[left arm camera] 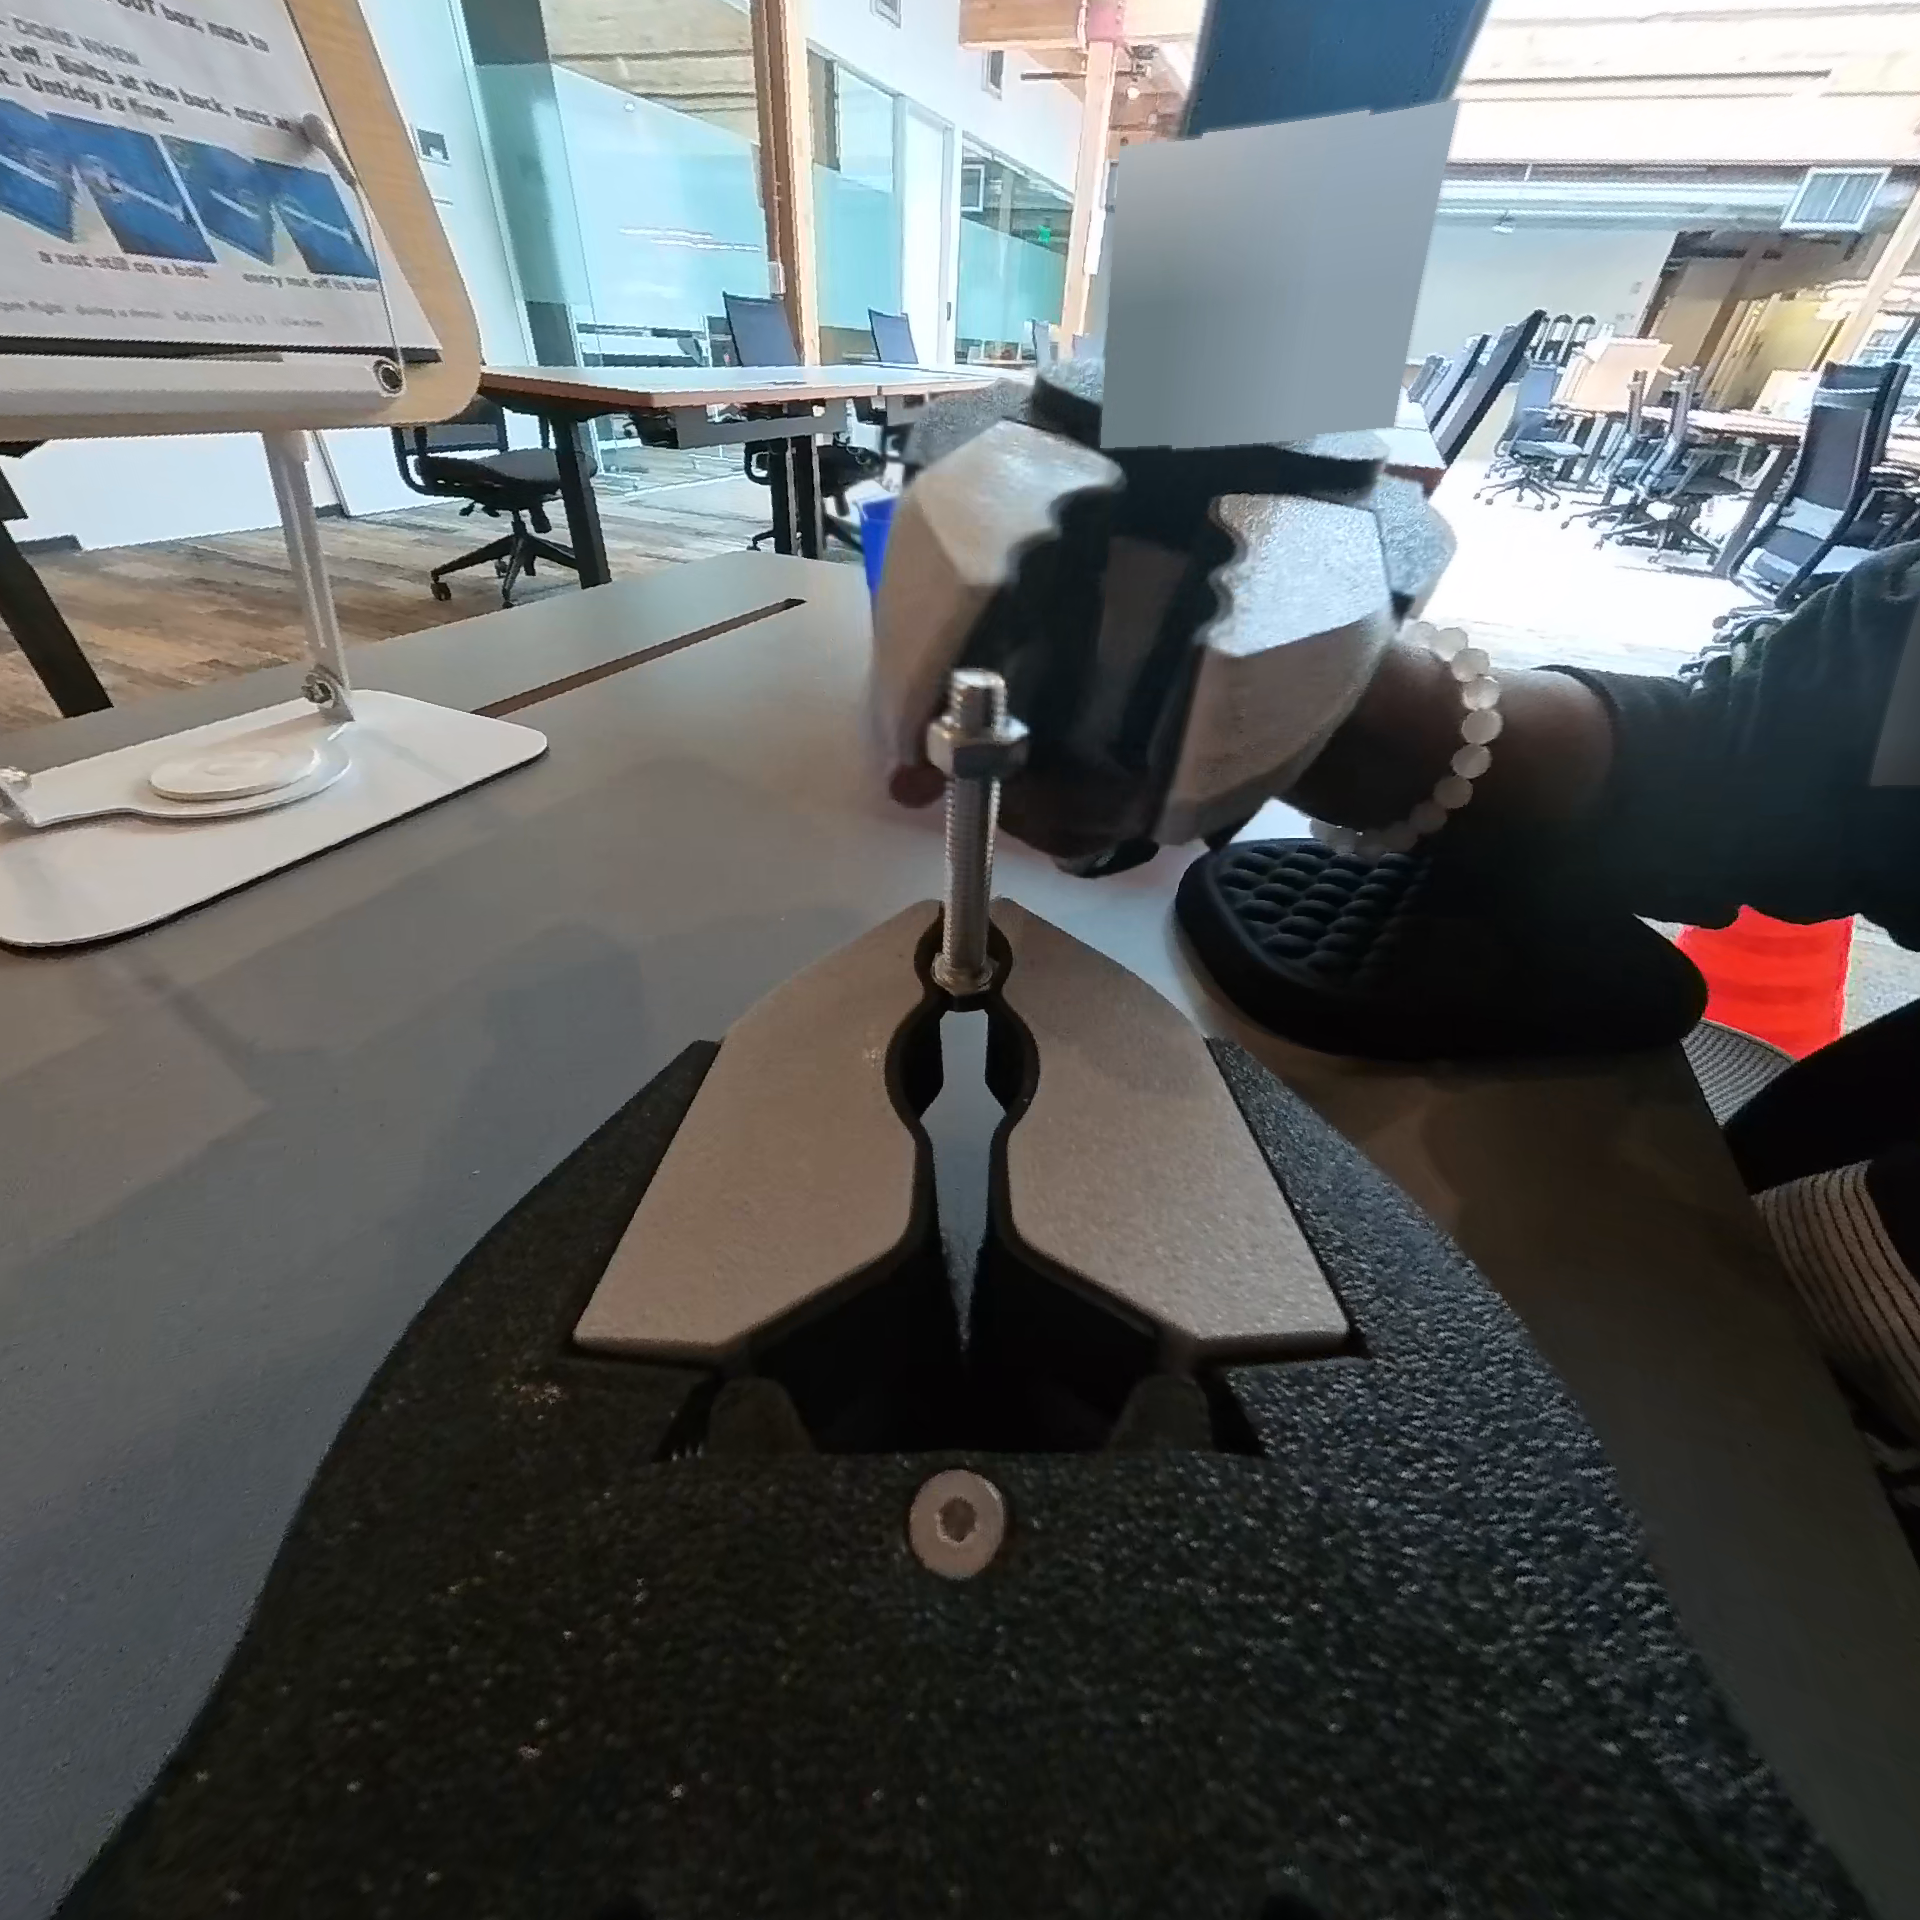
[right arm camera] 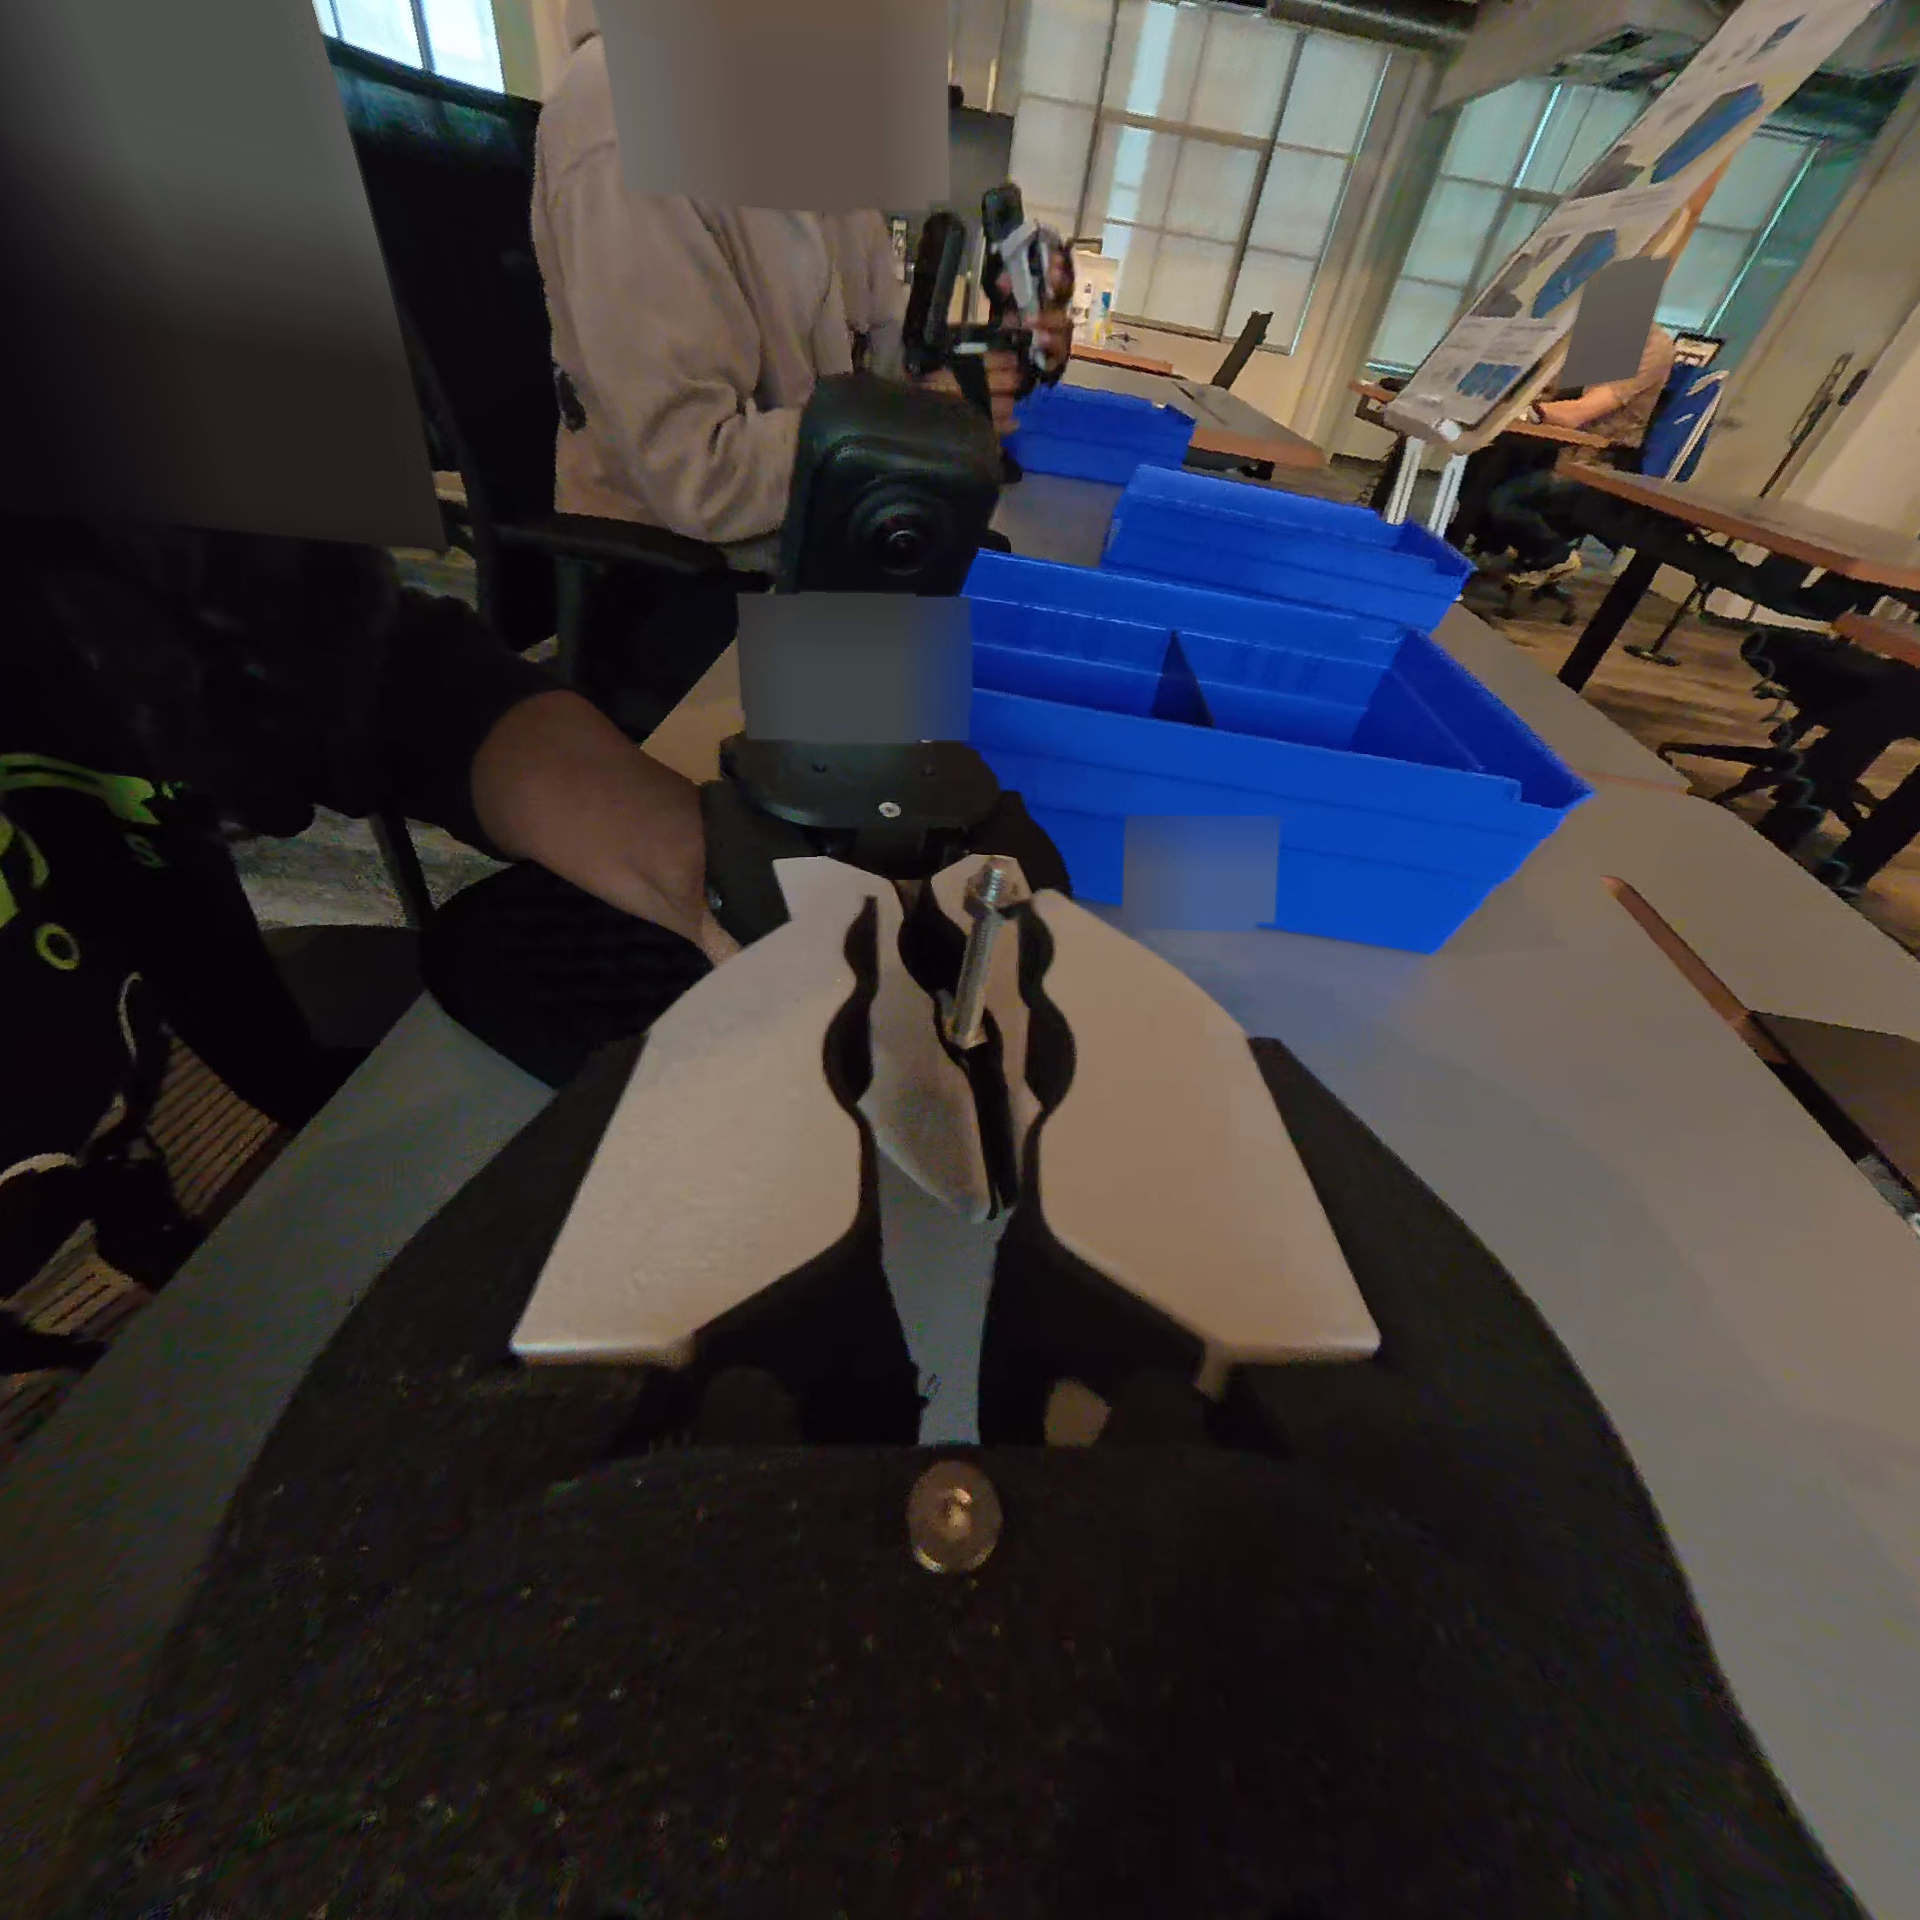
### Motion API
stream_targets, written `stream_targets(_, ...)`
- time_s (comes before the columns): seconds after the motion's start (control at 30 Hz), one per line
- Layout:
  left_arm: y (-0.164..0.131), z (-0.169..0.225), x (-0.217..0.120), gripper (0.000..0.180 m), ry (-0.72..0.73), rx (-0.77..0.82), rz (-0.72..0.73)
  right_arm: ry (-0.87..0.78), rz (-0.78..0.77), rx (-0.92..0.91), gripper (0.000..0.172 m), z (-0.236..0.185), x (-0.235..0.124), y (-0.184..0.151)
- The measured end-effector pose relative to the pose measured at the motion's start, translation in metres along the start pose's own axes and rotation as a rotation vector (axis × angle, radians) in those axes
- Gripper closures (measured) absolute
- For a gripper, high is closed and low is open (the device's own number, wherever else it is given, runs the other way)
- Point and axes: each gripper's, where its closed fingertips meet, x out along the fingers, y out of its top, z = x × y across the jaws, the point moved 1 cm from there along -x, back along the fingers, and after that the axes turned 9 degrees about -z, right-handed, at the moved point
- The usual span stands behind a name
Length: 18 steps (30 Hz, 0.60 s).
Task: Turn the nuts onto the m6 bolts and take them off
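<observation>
Silver hex nut (left arm camera: 977, 744) could cross-thread on the threaded steel bolt (left arm camera: 966, 862) clamped upright in left tongs (left arm camera: 966, 982) if the wide-open right tongs (right arm camera: 951, 940) regrip askew.

The bolt (left arm camera: 966, 852) is bright threaded metal, its nut (left arm camera: 977, 740) shiny too; the left gripper (left arm camera: 966, 935) has grainy matt grey fingers (left arm camera: 831, 1143) on a rough black body; the table (left arm camera: 312, 1091) looks smooth matt grey; the bins (right arm camera: 1299, 831) seem glossy blue plastic.

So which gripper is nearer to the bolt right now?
Left. The left gripper is shut on the bolt at its lower end, holding it upright. The right gripper is open around the nut near the top, fingers apart.
</observation>
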Motion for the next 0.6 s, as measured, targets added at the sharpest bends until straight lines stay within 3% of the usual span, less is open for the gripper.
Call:
stream_targets(0.07,0.0002,-0.0003,-0.0003,0.18,0.003,0.0,0.003,-0.008,-0.006,0.003,0.163,0.0022,-0.0036,0.0006)
stream_targets(0.17,0.0001,-0.0003,-0.0001,0.18,0.0,-0.002,0.002,0.016,0.035,0.048,0.164,0.0032,-0.0073,0.005)
stream_targets(0.27,-0.0003,0.0006,0.0003,0.18,-0.001,0.005,-0.003,-0.022,0.013,0.029,0.138,0.0058,-0.0018,0.0009)
stream_targets(0.4,0.0002,-0.0001,-0.0003,0.18,0.002,0.002,0.002,-0.002,-0.002,0.011,0.164,0.0011,-0.0038,0.0019)
stream_targets(0.47,0.0002,-0.0005,-0.0003,0.18,0.0,-0.003,0.002,0.022,0.027,0.042,0.166,0.001,-0.0072,0.0058)
stream_targets(0.53,-0.0001,0.0005,0.0001,0.18,-0.002,0.003,-0.001,0.005,0.029,0.055,0.161,0.0044,-0.0062,0.0043)
stream_targets(0.6,-0.0004,0.0011,0.0005,0.18,-0.001,0.009,-0.004,-0.02,0.006,0.04,0.143,0.0059,-0.0021,0.0006)
